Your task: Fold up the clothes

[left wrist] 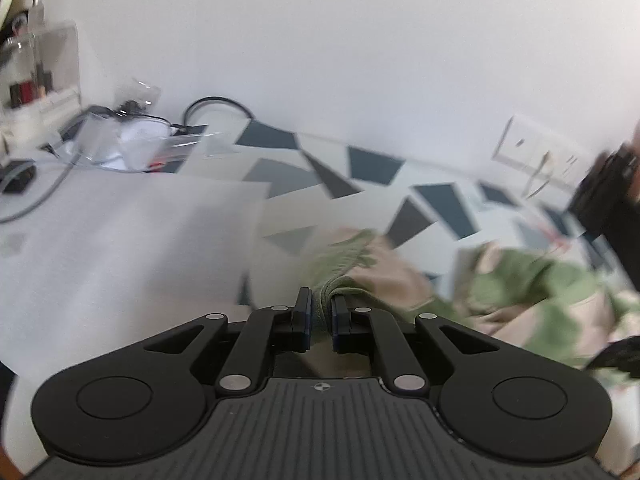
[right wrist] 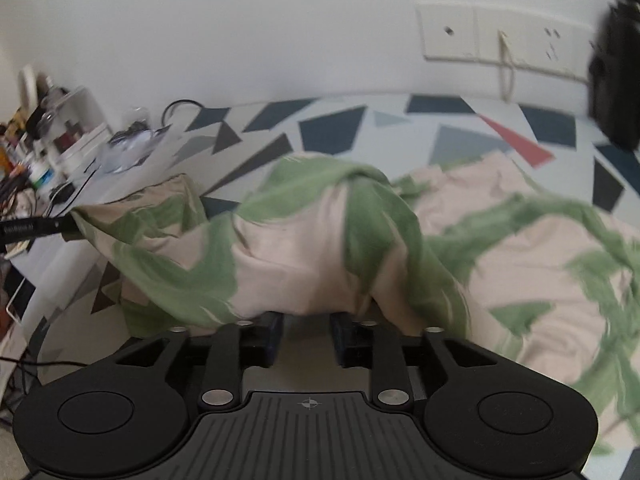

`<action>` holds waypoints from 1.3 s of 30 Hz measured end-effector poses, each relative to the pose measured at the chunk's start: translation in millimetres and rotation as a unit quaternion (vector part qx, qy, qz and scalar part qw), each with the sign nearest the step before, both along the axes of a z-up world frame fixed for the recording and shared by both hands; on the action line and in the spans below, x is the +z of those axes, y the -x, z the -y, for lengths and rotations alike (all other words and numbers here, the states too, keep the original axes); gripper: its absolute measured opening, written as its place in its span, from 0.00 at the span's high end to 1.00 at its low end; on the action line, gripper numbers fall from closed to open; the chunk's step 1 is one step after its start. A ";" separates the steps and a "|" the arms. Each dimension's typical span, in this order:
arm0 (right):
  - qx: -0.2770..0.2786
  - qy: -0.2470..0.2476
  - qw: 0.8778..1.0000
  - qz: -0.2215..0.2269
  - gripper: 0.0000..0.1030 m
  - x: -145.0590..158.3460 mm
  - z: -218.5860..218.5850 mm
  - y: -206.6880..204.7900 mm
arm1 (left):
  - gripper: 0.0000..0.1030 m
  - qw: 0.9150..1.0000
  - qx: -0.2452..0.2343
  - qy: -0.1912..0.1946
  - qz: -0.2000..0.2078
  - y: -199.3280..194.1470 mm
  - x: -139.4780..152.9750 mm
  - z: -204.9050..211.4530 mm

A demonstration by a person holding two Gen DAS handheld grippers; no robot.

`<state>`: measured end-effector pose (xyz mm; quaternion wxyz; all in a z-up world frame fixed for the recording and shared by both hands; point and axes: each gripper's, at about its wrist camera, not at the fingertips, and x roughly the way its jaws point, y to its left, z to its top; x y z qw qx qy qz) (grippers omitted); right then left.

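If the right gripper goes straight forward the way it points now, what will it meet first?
Most likely the green and beige garment. The cloth drapes directly ahead of the right gripper, over its finger tips, with no gap visible. The jaws stand apart, apparently not pressing the cloth.

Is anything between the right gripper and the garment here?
Nothing visible. The green and beige garment drapes right over the right gripper, whose jaws stand apart. The left gripper is already shut on a fold.
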<state>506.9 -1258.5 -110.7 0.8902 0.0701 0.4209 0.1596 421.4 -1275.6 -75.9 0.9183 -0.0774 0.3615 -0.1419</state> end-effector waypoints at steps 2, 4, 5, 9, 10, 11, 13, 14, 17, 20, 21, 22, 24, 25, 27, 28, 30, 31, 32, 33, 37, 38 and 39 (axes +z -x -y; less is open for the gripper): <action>0.006 0.016 1.000 0.011 0.61 7.8 -3.6 0.4 | 0.91 0.999 -0.019 0.046 0.000 1.5 8.0 3.6; 0.013 0.035 0.999 0.027 0.42 17.2 -9.9 2.3 | 0.91 0.996 -0.041 0.081 0.003 1.0 16.0 10.4; 0.013 0.044 0.998 0.033 0.38 21.5 -13.1 3.2 | 0.91 0.994 -0.054 0.093 0.005 1.2 21.0 14.5; 0.022 0.084 0.995 0.059 0.20 33.4 -24.6 6.2 | 0.91 0.990 -0.100 0.103 0.018 1.0 35.3 34.9; 0.022 0.091 0.994 0.063 0.18 34.5 -26.2 7.0 | 0.91 0.989 -0.106 0.102 0.017 0.2 35.4 39.9; 0.022 0.098 0.993 0.067 0.16 35.5 -27.6 7.9 | 0.91 0.988 -0.111 0.101 0.016 -0.5 35.6 44.8; 0.015 0.102 0.993 0.062 0.15 34.0 -26.2 10.0 | 0.91 0.987 -0.122 0.101 0.014 -2.3 35.3 54.7; 0.010 0.101 0.993 0.058 0.14 32.9 -24.5 11.2 | 0.91 0.987 -0.125 0.104 0.012 -3.8 34.2 59.5; 0.004 0.086 0.995 0.045 0.15 31.0 -15.7 18.0 | 0.91 0.984 -0.144 0.105 0.010 -6.7 33.2 76.1; -0.003 0.063 0.997 0.053 0.16 35.5 -7.3 26.8 | 0.91 0.980 -0.176 0.089 0.006 -9.5 29.7 96.8; -0.009 0.059 0.996 0.059 0.17 37.6 -4.2 28.9 | 0.91 0.979 -0.185 0.083 0.001 -11.5 25.7 104.3; -0.015 0.056 0.996 0.066 0.19 39.7 -1.0 30.9 | 0.91 0.978 -0.192 0.078 -0.007 -14.1 20.7 111.4; -0.026 0.054 0.996 0.068 0.22 39.8 4.8 31.9 | 0.91 0.977 -0.201 0.071 -0.028 -19.6 9.4 122.3; -0.031 0.050 0.996 0.065 0.22 38.3 7.5 31.5 | 0.91 0.976 -0.203 0.069 -0.041 -22.6 3.7 126.7; -0.034 0.038 0.997 0.061 0.24 34.3 9.8 31.2 | 0.91 0.975 -0.202 0.065 -0.061 -26.7 -4.3 133.1; -0.031 0.033 0.997 0.062 0.24 32.6 9.2 31.0 | 0.91 0.975 -0.201 0.062 -0.066 -27.3 -6.5 135.3; -0.019 0.033 0.997 0.065 0.25 29.4 2.0 29.2 | 0.91 0.975 -0.200 0.056 -0.074 -28.1 -9.1 139.2; -0.011 0.034 0.997 0.067 0.26 28.8 -2.5 28.0 | 0.91 0.975 -0.200 0.053 -0.077 -28.4 -9.9 140.7; -0.002 0.036 0.997 0.068 0.27 28.1 -7.1 26.7 | 0.91 0.975 -0.199 0.049 -0.081 -28.6 -10.6 141.9; 0.007 0.035 0.997 0.071 0.31 28.3 -11.6 25.2 | 0.91 0.975 -0.199 0.046 -0.085 -28.8 -11.2 142.8; 0.042 0.023 0.996 0.081 0.34 30.7 -27.0 18.1 | 0.91 0.975 -0.198 0.046 -0.092 -30.3 -10.7 142.7; 0.050 0.022 0.995 0.081 0.35 30.5 -30.4 16.2 | 0.91 0.974 -0.199 0.047 -0.095 -31.4 -11.1 141.8; 0.057 0.024 0.995 0.080 0.35 29.2 -34.7 13.6 | 0.91 0.974 -0.199 0.049 -0.098 -32.6 -11.5 140.9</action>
